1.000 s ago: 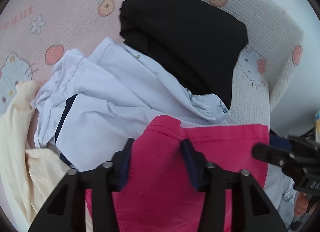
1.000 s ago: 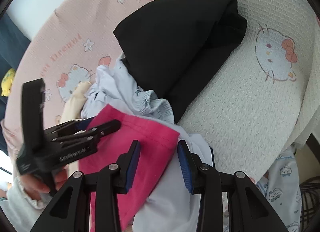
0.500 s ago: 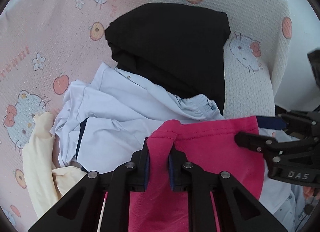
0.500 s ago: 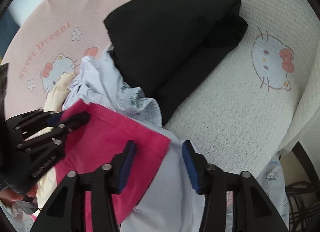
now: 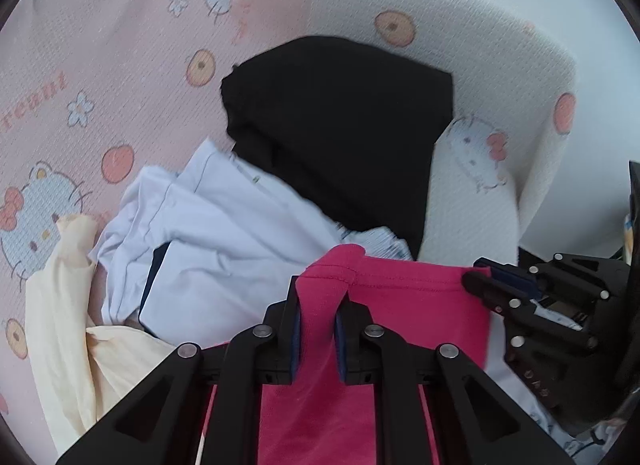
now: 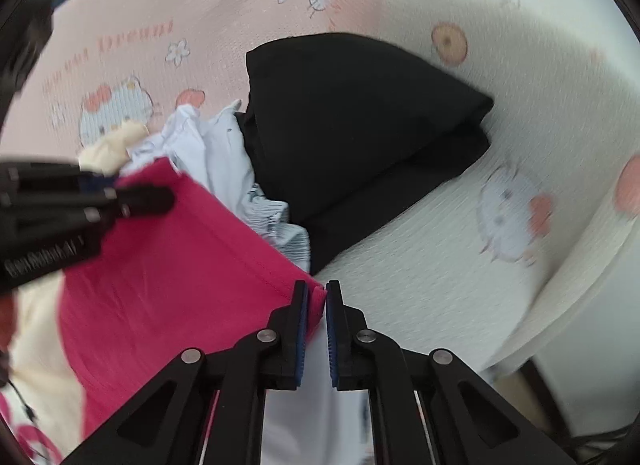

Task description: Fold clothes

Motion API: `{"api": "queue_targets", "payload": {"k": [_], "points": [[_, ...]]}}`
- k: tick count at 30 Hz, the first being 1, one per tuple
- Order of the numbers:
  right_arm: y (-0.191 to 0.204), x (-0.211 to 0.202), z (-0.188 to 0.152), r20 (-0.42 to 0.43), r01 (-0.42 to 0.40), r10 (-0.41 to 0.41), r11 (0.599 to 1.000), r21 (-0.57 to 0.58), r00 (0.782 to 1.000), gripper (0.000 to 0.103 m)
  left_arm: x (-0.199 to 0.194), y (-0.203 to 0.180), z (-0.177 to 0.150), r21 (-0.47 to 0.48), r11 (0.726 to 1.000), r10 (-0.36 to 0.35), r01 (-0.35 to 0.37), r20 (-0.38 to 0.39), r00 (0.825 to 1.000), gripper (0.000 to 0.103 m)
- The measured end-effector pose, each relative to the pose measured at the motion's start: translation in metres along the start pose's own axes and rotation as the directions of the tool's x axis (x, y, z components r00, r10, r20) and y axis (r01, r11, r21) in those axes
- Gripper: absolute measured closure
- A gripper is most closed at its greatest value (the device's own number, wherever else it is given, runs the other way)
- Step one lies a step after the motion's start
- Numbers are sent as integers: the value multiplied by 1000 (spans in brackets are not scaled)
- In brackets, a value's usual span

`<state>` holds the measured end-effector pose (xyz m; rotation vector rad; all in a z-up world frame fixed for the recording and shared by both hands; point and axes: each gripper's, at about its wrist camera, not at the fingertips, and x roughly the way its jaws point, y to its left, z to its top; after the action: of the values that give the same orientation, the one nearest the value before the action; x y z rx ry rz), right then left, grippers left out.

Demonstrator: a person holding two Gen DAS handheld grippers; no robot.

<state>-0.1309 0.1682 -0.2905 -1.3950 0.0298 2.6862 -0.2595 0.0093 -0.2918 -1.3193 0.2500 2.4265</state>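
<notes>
Pink garment (image 5: 400, 297): held up by its hemmed top edge, in front of the black folded garment (image 5: 340, 125) and hanging over the pale blue clothes (image 5: 224, 233).
Left gripper (image 5: 318, 305): jaws narrow, pinched on a bunched corner of the pink hem.
Right gripper (image 6: 316, 301): jaws nearly together, clamped on the opposite corner of the same hem; the view is blurred by motion.
Long axis: the hem runs taut from one gripper to the other, crosswise in front of the black garment, with the cloth's body dropping below it.
Deciding relation: each gripper has its own corner, so neither is nearer; the open white part of the cartoon-print mat (image 6: 440, 273) lies on the right gripper's side of the black garment.
Other clothes: a cream garment (image 5: 60, 305) lies crumpled left of the pale blue ones, well away from the black garment.
Stage, as a judgement: the pink piece is spread between two grips, fit either for laying flat or for doubling over.
</notes>
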Motion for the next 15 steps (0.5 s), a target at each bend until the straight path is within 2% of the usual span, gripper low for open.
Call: {"api": "queue_targets", "payload": {"k": [2,5,6,9,12,15], "points": [[-6,-4,2,8,27,-27,1000,8,1000,98,-3,-6,8,9,1000,-5,5,8,1000,92],[-30,-11,2,42,163,-166,984,66,985,102,-2,-12,19,14,1000,3,-3,4,1000,93],[-42,-13,-1,42,156,-161,982,102,986,102,-1,-12,21,7,1000,-5,5,4,1000,93],[-78,-23,-11,59,17,-30,976,217,998,102,7,-13,25,7,1000,8,-8,-10,1000,93],[-83,-31,-17,64,-7,-5,983,182,998,102,15,-19,25,28,999,21,-20,-34,999,93],[-72,-34,-21,66,-38,29,989,141,997,102,21,-22,23,9,999,32,-32,-73,997,92]]}}
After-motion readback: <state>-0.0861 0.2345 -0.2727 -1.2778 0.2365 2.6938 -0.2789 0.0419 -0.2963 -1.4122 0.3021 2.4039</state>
